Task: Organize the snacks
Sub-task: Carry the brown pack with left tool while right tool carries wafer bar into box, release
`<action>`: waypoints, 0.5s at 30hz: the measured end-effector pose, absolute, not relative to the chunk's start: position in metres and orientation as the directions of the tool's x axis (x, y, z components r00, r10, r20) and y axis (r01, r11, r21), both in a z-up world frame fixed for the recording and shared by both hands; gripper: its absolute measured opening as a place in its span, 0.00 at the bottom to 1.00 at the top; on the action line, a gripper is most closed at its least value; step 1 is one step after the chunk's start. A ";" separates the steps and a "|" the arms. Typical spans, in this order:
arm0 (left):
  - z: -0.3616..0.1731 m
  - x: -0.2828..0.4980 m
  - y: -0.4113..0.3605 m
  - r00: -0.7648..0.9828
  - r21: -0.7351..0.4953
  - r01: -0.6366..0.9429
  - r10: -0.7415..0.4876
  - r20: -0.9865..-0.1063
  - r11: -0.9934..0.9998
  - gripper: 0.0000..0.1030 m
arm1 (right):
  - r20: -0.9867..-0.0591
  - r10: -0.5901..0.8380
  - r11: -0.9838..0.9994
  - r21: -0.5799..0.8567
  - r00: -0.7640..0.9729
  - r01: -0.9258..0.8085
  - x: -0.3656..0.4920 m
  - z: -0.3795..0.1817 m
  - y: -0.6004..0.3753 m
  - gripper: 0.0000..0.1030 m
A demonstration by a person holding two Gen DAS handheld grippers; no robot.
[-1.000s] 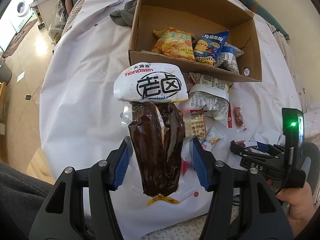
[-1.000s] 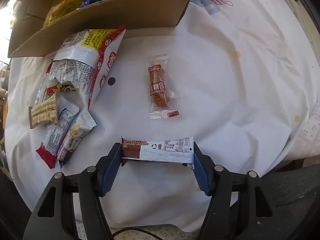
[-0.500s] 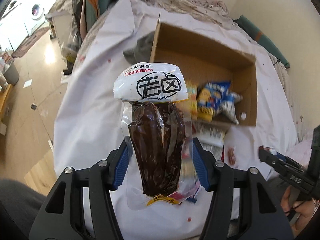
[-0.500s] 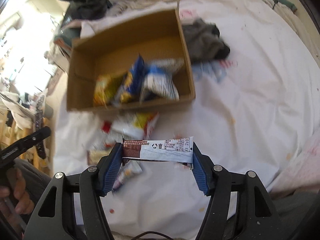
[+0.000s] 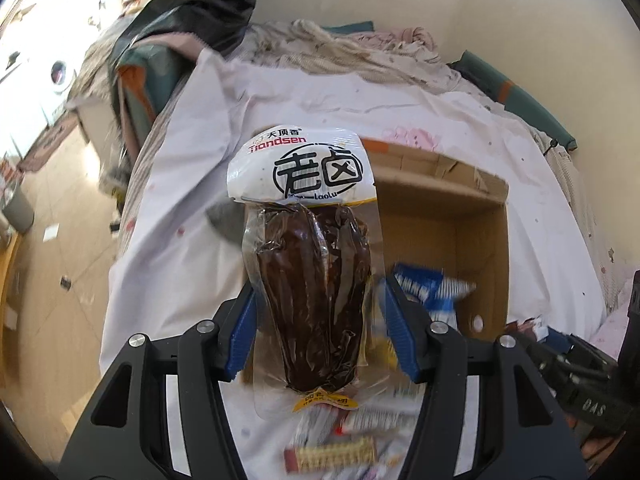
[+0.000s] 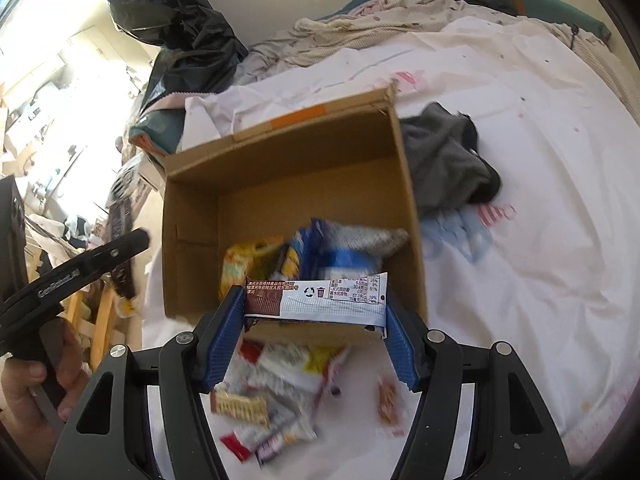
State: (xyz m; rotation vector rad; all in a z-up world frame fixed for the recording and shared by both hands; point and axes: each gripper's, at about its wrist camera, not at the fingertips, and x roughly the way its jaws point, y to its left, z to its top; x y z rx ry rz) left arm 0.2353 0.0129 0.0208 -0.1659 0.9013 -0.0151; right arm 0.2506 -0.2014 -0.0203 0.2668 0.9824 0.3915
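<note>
In the left wrist view we find the vacuum-packed snack (image 5: pixel 312 300) upright at frame centre, between the left gripper (image 5: pixel 316 332) fingers, its label end uppermost. Behind it and to the right lies the cardboard box (image 5: pixel 480 248) on the bedsheet (image 5: pixel 180 248), with a snack bag (image 5: pixel 428 284) inside. Below the pack, at the bottom of the frame, loose snacks (image 5: pixel 332 450) lie on the sheet.

In the right wrist view we see the snack bar (image 6: pixel 316 300) crosswise between the right gripper (image 6: pixel 316 336) fingers, in front of the box's (image 6: pixel 192 248) near wall. Bags (image 6: pixel 320 248) sit in the box's near end. A crumpled garment (image 6: pixel 444 164) lies right of the box; more packets (image 6: pixel 276 396) lie below the bar.
</note>
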 end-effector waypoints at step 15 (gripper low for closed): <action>-0.031 0.271 -0.010 0.640 -0.109 0.023 -0.099 -0.762 0.994 0.53 | -0.802 0.429 0.903 0.368 0.416 -0.221 0.276 -0.069 -0.183 0.65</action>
